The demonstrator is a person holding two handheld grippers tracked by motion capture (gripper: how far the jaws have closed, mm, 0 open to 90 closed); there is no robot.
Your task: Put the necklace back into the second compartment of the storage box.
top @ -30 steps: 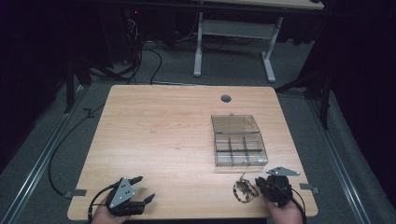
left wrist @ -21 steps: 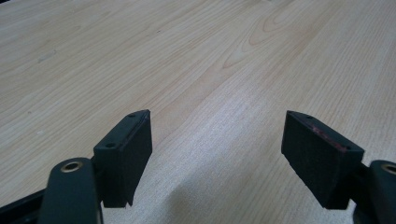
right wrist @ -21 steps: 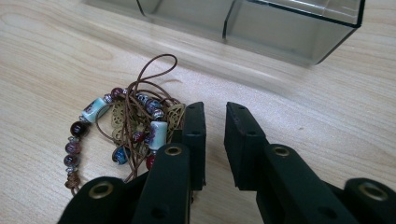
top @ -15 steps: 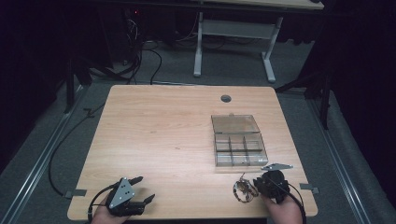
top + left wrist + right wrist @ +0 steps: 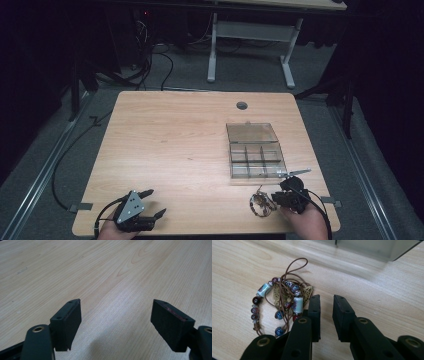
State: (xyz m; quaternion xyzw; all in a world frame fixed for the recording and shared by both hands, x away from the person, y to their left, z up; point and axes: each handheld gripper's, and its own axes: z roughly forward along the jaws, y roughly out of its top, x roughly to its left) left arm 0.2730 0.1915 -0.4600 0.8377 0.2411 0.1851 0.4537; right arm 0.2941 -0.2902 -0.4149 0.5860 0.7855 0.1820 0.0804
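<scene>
**A:** Right gripper point(image 5: 326, 315): jaws nearly together, a narrow gap, nothing in it. They've just been opening a little. The beaded bracelet point(image 5: 283, 306) lies just left of the left jaw, some cord and a bead touching or tucked under it. Can't tell which.

**B:** So not gripped?

**A:** No. Pads are bare. I read it as lined up beside the thing, not on it. I'd have to shift left to straddle a strand.

**B:** Left side?

**A:** Left gripper point(image 5: 116, 320): jaws wide apart, bare wood between them. Parked at the near left corner of the surface point(image 5: 165, 145), low and out of the way. My guess: held in reserve while the right one works.

**B:** Where's the bracelet on the surface?

**A:** Near edge, right half, just left of the right gripper point(image 5: 291, 194) in the high view. The clear compartment box point(image 5: 256, 161) sits just beyond it, lid flipped open toward the far side. Likely placed close so the carry is short.

**B:** Orientation?

**A:** Bunched, no clean line. In the right gripper view the heap runs roughly near to far, one brown cord loop point(image 5: 298, 265) pointing away toward the box. Bead ring bulges left.

**B:** Best grab point?

**A:** Probably the dense middle, by the pale blue tube beads point(image 5: 298, 304).
</scene>
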